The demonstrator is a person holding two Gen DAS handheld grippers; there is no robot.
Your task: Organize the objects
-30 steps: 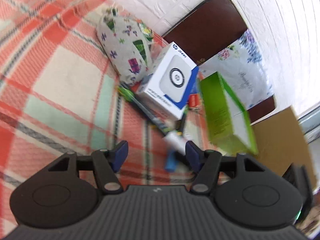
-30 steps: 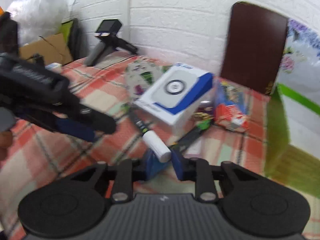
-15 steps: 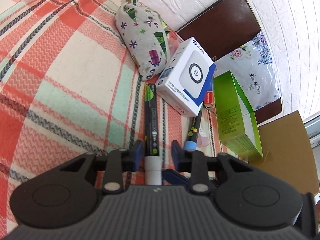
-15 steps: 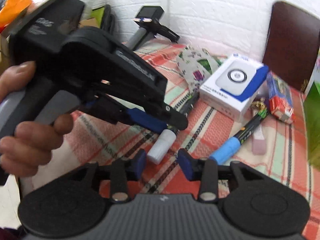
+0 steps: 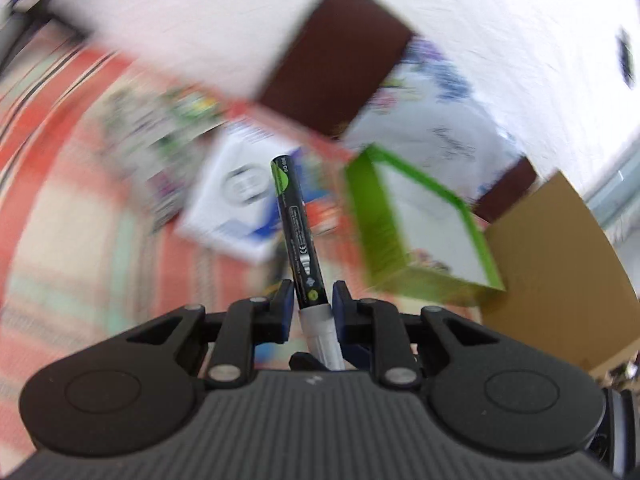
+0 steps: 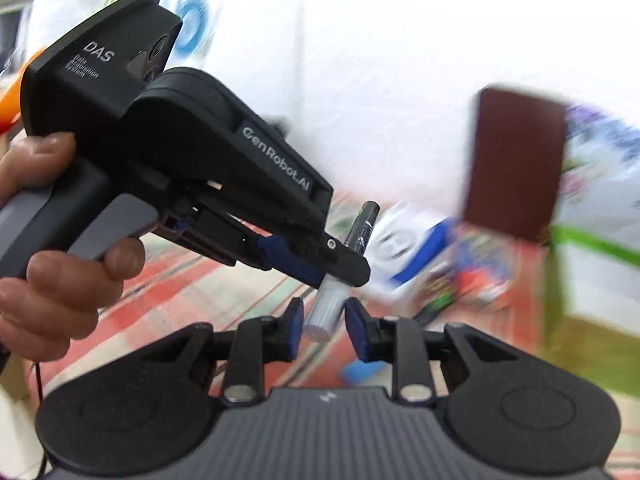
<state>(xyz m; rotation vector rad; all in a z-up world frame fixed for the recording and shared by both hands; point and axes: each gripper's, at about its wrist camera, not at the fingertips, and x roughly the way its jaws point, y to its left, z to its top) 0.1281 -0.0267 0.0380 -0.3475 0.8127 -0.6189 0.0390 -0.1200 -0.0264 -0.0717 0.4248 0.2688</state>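
One marker (image 5: 299, 240), black-bodied with a white cap, is clamped between the fingers of the left gripper (image 5: 308, 305), raised above the plaid cloth (image 5: 60, 184). "DAS" and "GenRobot.AI" are read on the left gripper's housing. The right gripper (image 6: 323, 316) is seen with fingers apart on either side of the white cap, not touching. Behind the marker, one white-and-blue box (image 5: 236, 196) and one green box (image 5: 420, 232) are recorded, both blurred.
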